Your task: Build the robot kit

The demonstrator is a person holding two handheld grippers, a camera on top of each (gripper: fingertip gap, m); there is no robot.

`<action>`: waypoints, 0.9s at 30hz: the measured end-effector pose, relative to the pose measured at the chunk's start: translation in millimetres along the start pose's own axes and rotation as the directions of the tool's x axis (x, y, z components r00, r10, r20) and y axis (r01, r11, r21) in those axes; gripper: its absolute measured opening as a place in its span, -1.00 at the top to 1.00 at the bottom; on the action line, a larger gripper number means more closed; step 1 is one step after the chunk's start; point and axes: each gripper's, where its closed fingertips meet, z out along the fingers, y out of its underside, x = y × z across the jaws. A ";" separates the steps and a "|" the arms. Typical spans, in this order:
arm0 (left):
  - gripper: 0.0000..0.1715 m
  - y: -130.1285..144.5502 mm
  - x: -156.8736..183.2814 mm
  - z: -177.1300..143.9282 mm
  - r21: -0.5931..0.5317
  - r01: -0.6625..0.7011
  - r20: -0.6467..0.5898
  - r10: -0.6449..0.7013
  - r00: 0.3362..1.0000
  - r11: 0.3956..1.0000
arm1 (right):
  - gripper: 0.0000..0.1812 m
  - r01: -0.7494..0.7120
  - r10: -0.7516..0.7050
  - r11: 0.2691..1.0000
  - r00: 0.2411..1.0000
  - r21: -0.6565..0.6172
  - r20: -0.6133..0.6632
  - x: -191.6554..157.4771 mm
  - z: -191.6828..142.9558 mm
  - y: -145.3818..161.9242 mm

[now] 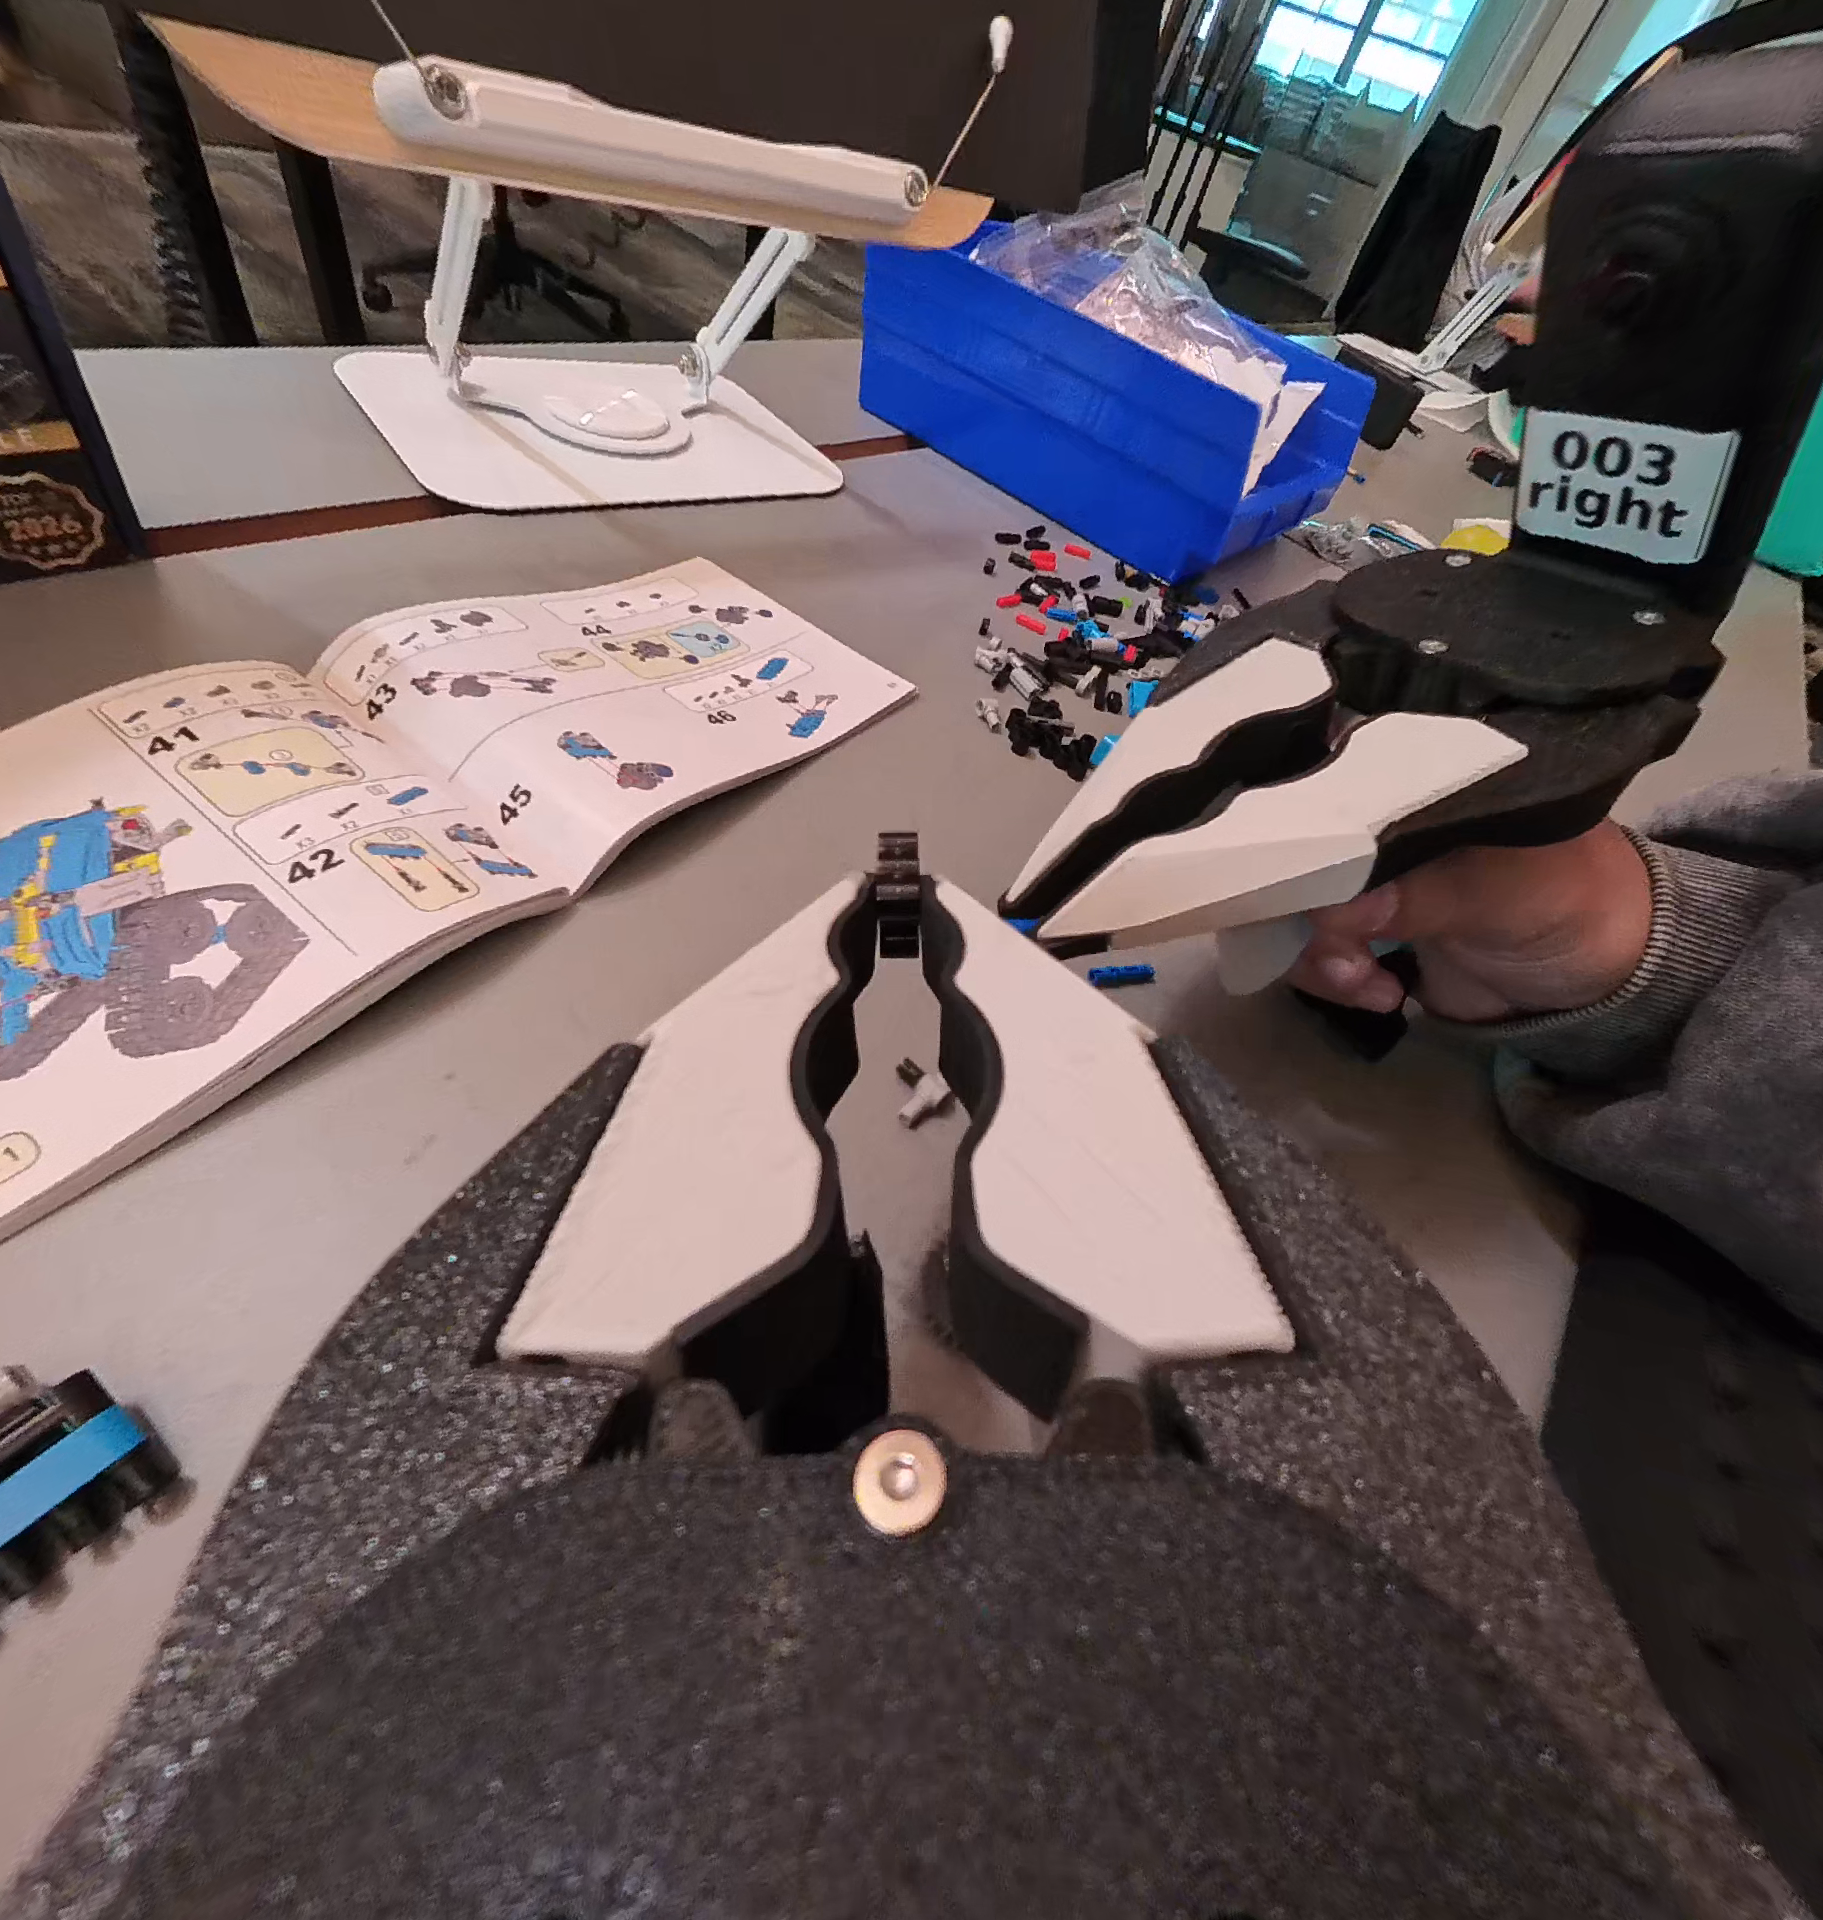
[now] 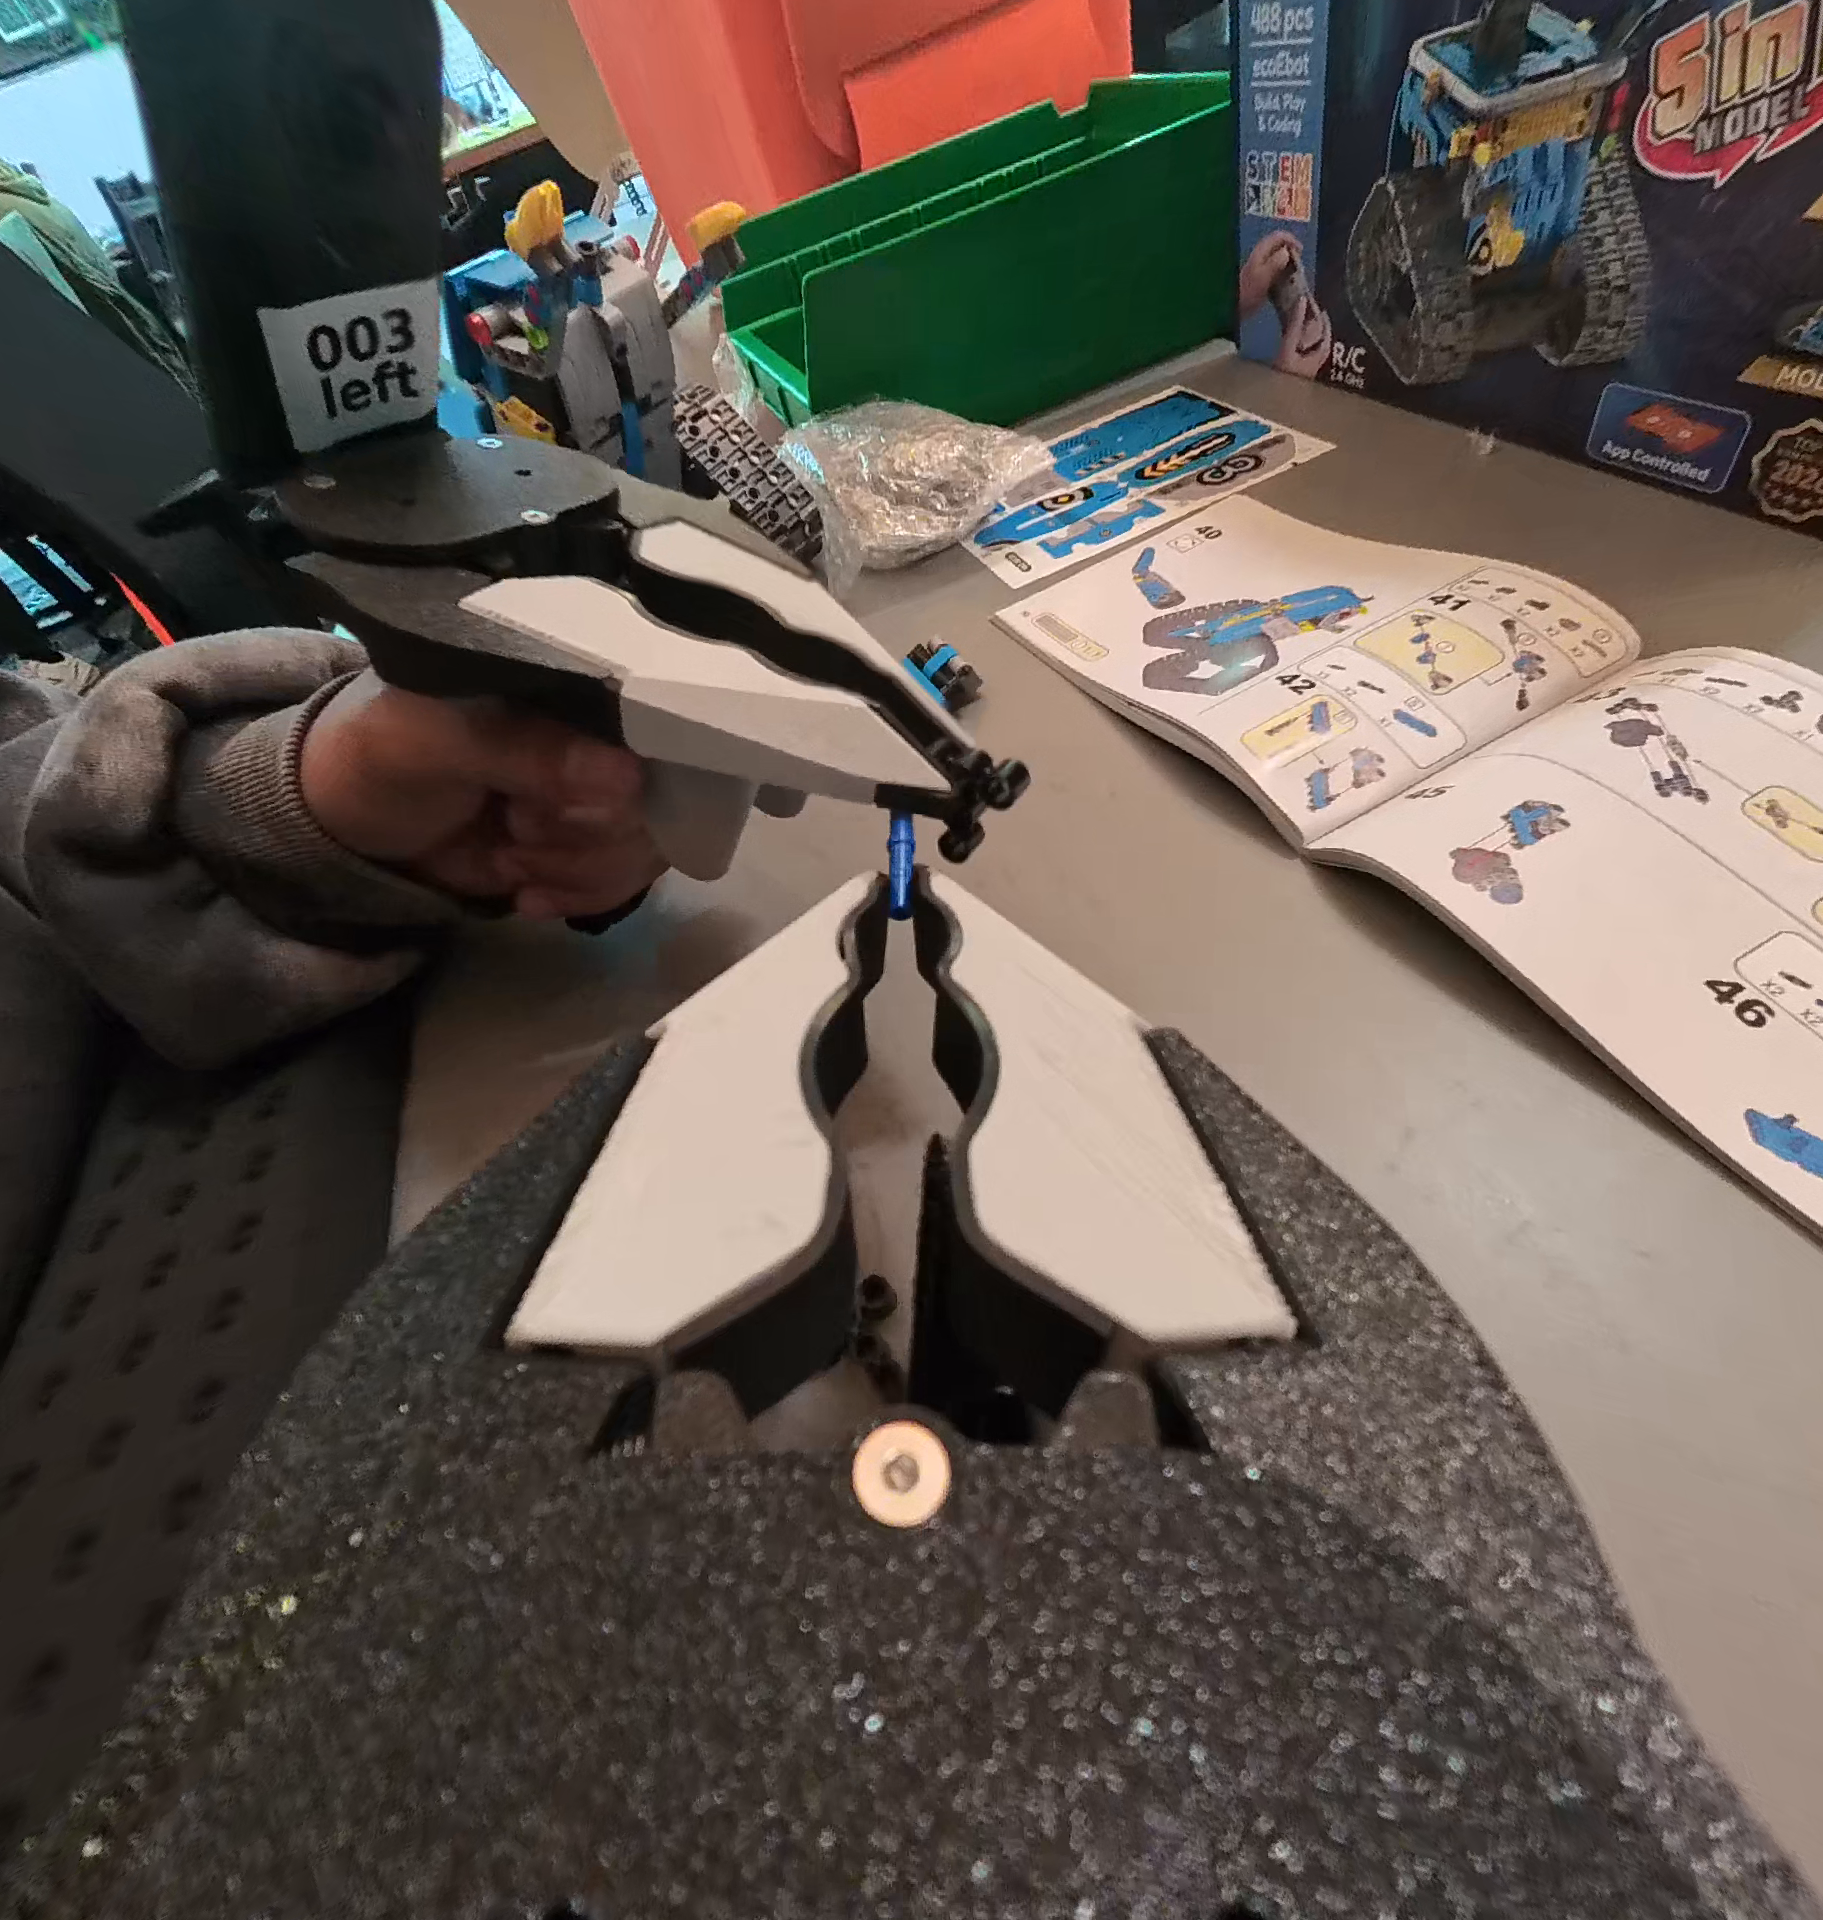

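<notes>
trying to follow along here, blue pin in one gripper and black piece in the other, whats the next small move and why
Probably ease the right gripper forward so its blue pin goes into the black piece pinched by the left gripper. The right wrist view shows the pin's free end right under that piece, close or just touching; whether it faces a hole I cannot tell, so a slight re-aim may come first.

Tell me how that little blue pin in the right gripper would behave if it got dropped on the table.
The blue pin is a thin, round plastic rod, so it would likely roll or skitter on the smooth grey table. It looks stiff and very light. Only its end sits between the right gripper jaws, so a sideways knock could probably twist it loose.
</notes>
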 end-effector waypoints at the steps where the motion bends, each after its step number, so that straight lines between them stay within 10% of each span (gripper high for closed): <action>1: 0.91 1.6 0.4 0.8 -0.008 0.005 -0.004 -0.005 1.000 1.000 | 0.95 0.001 -0.001 1.000 1.000 0.005 0.002 -0.3 0.0 -0.7; 21: 0.91 2.6 -1.8 1.5 -0.015 0.005 0.007 -0.005 1.000 1.000 | 0.96 0.013 -0.013 0.998 1.000 0.058 -0.006 -1.4 -3.6 -11.1; 27: 0.92 3.6 -4.7 1.1 -0.019 0.012 0.017 -0.011 1.000 1.000 | 0.95 0.026 -0.029 0.991 0.999 -0.131 -0.022 12.0 -18.1 1.3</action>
